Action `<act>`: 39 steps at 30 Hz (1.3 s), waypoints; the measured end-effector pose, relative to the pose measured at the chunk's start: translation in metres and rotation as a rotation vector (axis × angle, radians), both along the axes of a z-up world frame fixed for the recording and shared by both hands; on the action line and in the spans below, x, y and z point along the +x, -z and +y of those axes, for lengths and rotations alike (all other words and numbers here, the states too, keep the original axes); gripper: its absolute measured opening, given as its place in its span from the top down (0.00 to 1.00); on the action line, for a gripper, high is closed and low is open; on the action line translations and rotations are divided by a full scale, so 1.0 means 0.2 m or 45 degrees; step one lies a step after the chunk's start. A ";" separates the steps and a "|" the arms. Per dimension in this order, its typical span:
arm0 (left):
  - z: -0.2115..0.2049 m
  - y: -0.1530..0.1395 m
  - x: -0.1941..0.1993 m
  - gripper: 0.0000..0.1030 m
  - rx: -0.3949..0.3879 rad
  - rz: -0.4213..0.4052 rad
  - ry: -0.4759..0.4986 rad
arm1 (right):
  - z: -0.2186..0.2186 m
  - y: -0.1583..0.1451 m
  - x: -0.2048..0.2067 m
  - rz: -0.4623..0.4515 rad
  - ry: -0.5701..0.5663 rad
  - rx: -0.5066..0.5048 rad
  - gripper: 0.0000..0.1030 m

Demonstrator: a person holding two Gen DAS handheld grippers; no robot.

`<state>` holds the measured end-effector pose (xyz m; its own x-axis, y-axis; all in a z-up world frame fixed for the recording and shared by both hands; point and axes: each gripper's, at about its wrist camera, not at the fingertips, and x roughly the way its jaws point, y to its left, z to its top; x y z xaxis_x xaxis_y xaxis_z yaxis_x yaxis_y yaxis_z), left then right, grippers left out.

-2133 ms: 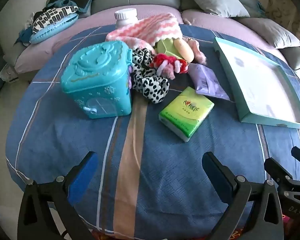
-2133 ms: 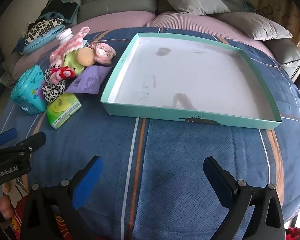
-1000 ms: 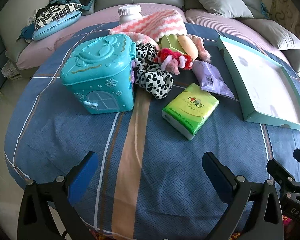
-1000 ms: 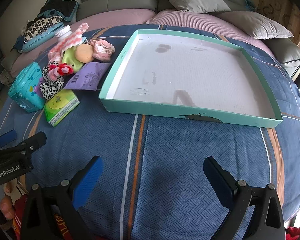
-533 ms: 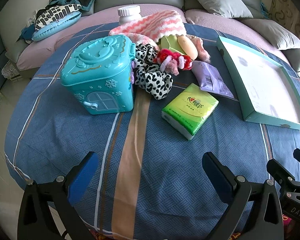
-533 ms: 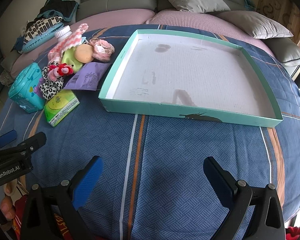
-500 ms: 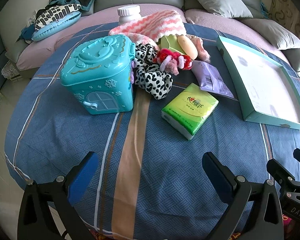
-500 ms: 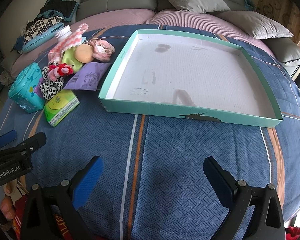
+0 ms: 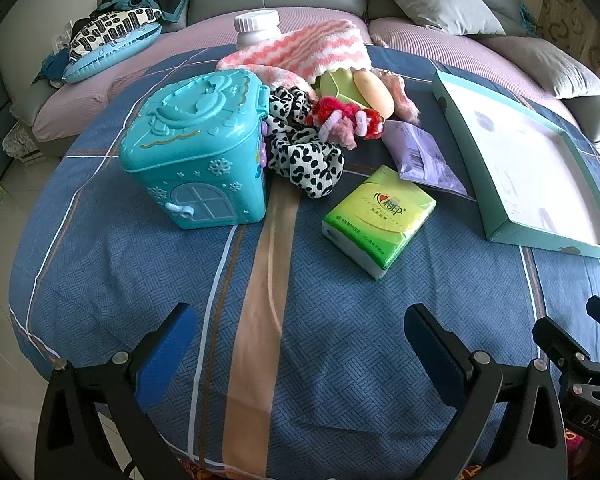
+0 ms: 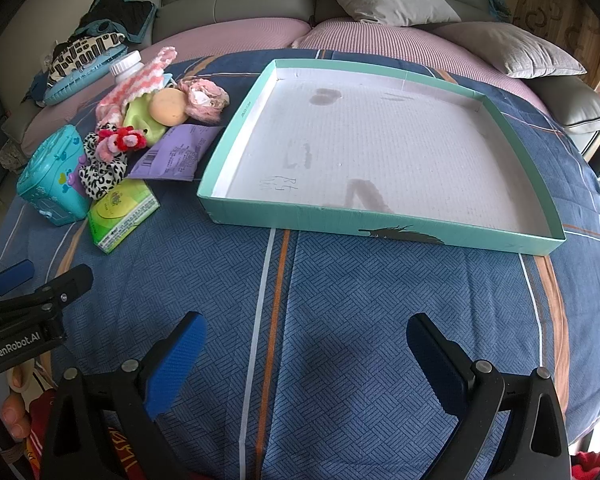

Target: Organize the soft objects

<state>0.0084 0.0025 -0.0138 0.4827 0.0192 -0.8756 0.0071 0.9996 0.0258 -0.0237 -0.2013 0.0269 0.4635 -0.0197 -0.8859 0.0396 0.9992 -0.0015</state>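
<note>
Very little has changed over the last couple of seconds: the left-wrist view has crept a touch closer to the pile and then settled, and nothing on the blue patterned cover of the tabletop [image 9: 100,264] has been shifted, so the sorting looks not yet begun. Going from the left, the turquoise toy house box [image 9: 198,152] stands where it did, with the spotted black-and-white scrunchie [image 9: 304,160] pressed against its right side and the red and pink fuzzy toy [image 9: 346,120] just behind that. Farther back lie the pink-and-white striped knit [image 9: 300,54] and a white bottle [image 9: 257,28]. The green tissue pack [image 9: 380,220] sits alone in front of the heap, nearest the left gripper [image 9: 300,344], whose jaws are spread wide with nothing between them. The purple packet [image 9: 420,156] lies between the pack and the teal tray [image 10: 384,220], which holds nothing. The right gripper [image 10: 306,350] hangs in front of the tray, jaws likewise wide and empty. I judge the tissue pack the likely first pick, with the tray as its destination.
</note>
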 end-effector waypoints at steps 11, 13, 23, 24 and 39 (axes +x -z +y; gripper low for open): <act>-0.01 0.01 0.01 0.00 -0.012 0.003 0.014 | 0.00 0.00 0.00 -0.001 -0.001 0.000 0.01; -0.01 0.01 0.01 0.00 -0.015 0.004 0.016 | 0.00 0.00 0.00 0.000 0.000 0.000 0.01; 0.02 0.01 0.00 0.00 -0.037 -0.002 0.020 | 0.00 0.00 0.00 0.000 0.000 0.000 0.01; 0.02 0.01 0.00 0.00 -0.043 -0.002 0.019 | 0.00 0.00 -0.01 -0.001 -0.001 -0.002 0.01; 0.11 -0.19 0.00 0.00 -0.164 -0.076 0.091 | -0.01 -0.09 -0.02 -0.078 -0.020 0.019 0.01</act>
